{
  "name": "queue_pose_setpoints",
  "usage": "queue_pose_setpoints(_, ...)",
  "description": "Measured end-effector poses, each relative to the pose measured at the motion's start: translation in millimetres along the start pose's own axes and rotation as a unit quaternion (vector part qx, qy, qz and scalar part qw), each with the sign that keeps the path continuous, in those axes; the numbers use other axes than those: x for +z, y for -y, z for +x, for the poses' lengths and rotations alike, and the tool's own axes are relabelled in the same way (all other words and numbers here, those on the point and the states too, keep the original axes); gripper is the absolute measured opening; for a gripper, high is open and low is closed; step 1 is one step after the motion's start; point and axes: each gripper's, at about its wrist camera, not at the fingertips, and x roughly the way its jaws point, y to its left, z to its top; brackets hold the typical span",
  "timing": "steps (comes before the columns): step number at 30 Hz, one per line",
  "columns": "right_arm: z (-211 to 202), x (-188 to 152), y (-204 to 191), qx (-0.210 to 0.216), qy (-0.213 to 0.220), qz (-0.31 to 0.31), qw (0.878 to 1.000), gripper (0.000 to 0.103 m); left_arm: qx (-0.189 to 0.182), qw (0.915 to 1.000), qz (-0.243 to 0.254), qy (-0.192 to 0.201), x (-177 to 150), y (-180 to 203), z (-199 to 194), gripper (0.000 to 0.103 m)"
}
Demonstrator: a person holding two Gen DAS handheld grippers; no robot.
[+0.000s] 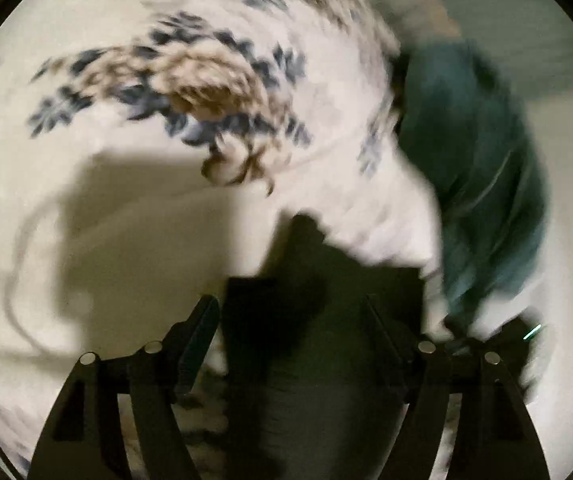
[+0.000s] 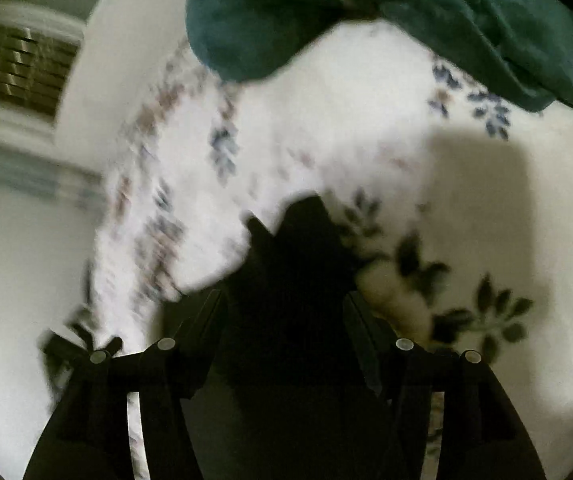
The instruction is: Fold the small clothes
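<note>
left gripper (image 1: 290, 320): black two-finger claw, fingers spread wide, nothing between them; only dark shadow on the cloth in the gap.
right gripper (image 2: 284, 316): black two-finger claw, fingers likewise apart, gap holds only shadow; no fabric pinched.
teal garment (image 1: 482, 168): small dark teal-green piece of soft cloth, bunched. In the left wrist view it sits at about 2 o'clock, running down toward 4 o'clock, its lower end close to the right finger's outer side; contact can't be told through the blur. In the right wrist view (image 2: 326, 20) it fills 12 to 2 o'clock, well beyond the fingertips, lying crumpled on the patterned cloth.
floral sheet (image 1: 214, 92): white fabric surface printed with blue and brown leaf sprigs, under both claws; a raised fold runs from 11 o'clock to 4 o'clock in the left view.
window (image 2: 26, 68): slatted blind in a white frame, at 10 o'clock in the right view.
image quality: heavy motion blur in both views; fine edges unreadable.
</note>
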Motion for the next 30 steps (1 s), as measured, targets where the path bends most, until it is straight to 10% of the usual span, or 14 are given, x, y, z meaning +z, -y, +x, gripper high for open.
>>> queue_pose_setpoints(2, 18.3, -0.3, -2.4, -0.025, -0.023, -0.020, 0.999, 0.057, 0.019, 0.9994, 0.028, -0.006, 1.2, 5.9, 15.4, 0.048)
queue_pose_setpoints(3, 21.7, -4.5, -3.3, -0.026, -0.026, -0.030, 0.999, 0.047, 0.024, 0.9987, 0.045, -0.001, 2.1, 10.8, 21.3, 0.009)
queue_pose_setpoints(4, 25.0, -4.4, -8.0, -0.037, -0.023, -0.045, 0.998, 0.019, 0.030, 0.9979, 0.057, -0.006, 3.1, 14.8, 26.1, 0.010)
queue_pose_setpoints(10, 24.6, 2.0, -11.6, -0.088, 0.015, -0.047, 0.995, 0.008, 0.059, 0.9961, 0.065, -0.004, 5.5, 7.5, 38.1, 0.010)
queue_pose_setpoints(14, 27.9, 5.5, -14.6, -0.089, -0.012, -0.047, 0.995, 0.018, 0.039, 0.9983, 0.039, -0.020, 10.2, 6.4, 28.8, 0.022)
queue_pose_setpoints(17, 5.5, 0.7, -5.9, -0.047, -0.028, -0.044, 0.998, 0.063, 0.005, 0.9994, 0.031, 0.013, -4.6, 7.1, -10.4, 0.084)
queue_pose_setpoints(20, -9.7, -16.7, 5.8, -0.021, -0.069, -0.070, 0.995, 0.068, -0.064, 0.9965, 0.005, 0.054, -45.4, -0.4, -53.8, 0.085)
queue_pose_setpoints(30, -9.5, -44.5, 40.4, 0.025, -0.159, -0.104, 0.981, 0.084, -0.098, 0.9700, -0.206, 0.084, -243.3, -32.8, -76.0, 0.085)
